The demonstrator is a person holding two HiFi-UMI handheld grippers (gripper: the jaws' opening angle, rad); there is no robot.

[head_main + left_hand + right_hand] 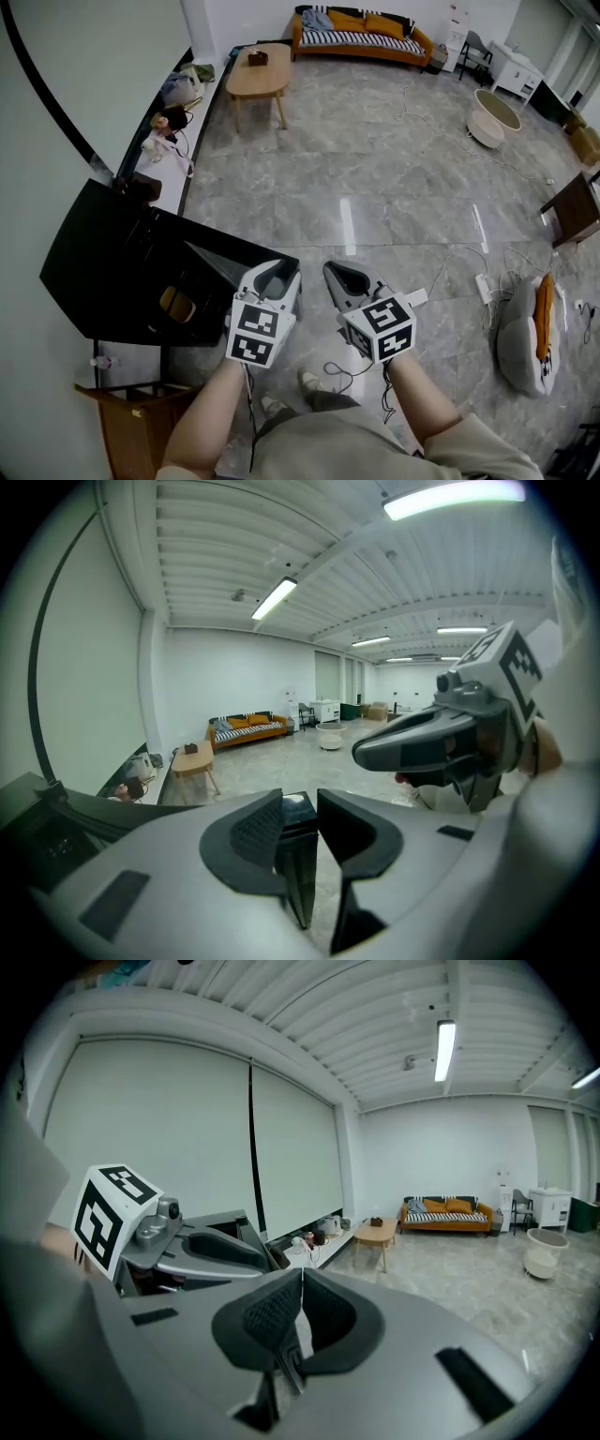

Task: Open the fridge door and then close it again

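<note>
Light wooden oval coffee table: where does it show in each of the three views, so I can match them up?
Head view: the light wooden oval coffee table stands at the top, left of centre.
Left gripper view: the table is small, left of centre, near mid-height.
Right gripper view: the table is right of centre, near mid-height.
Shared landmark: the orange sofa with striped cushions, to the table's right in every view.

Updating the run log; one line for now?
left gripper: clamped on fridge door edge | right gripper: shut, empty | door: open
</note>
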